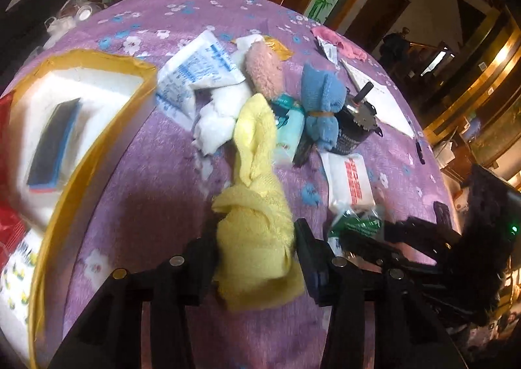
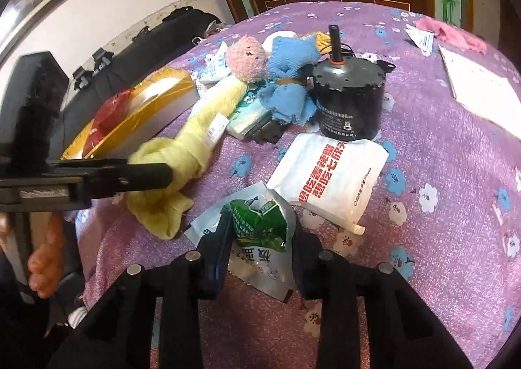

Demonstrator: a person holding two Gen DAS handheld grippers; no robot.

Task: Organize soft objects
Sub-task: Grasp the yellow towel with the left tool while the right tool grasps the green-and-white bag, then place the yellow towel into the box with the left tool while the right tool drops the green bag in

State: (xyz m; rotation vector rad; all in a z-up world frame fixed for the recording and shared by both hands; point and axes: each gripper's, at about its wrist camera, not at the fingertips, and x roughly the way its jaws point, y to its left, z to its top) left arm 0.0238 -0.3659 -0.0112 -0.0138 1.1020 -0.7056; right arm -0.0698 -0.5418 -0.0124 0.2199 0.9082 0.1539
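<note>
Left wrist view: my left tongs (image 1: 255, 258) pinch the yellow towel (image 1: 257, 206); right tongs (image 2: 260, 258) clamp the green packet (image 2: 260, 222) on the worktop (image 2: 439, 206).

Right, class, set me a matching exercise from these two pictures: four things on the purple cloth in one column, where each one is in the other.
Things
1. yellow towel
2. green and white packet
3. blue sponge
4. blue cloth doll

Places
A. beside the black motor
B. in the white foam box
C. between the left gripper fingers
D. between the right gripper fingers

Pairs: 1-C, 2-D, 3-B, 4-A
</note>
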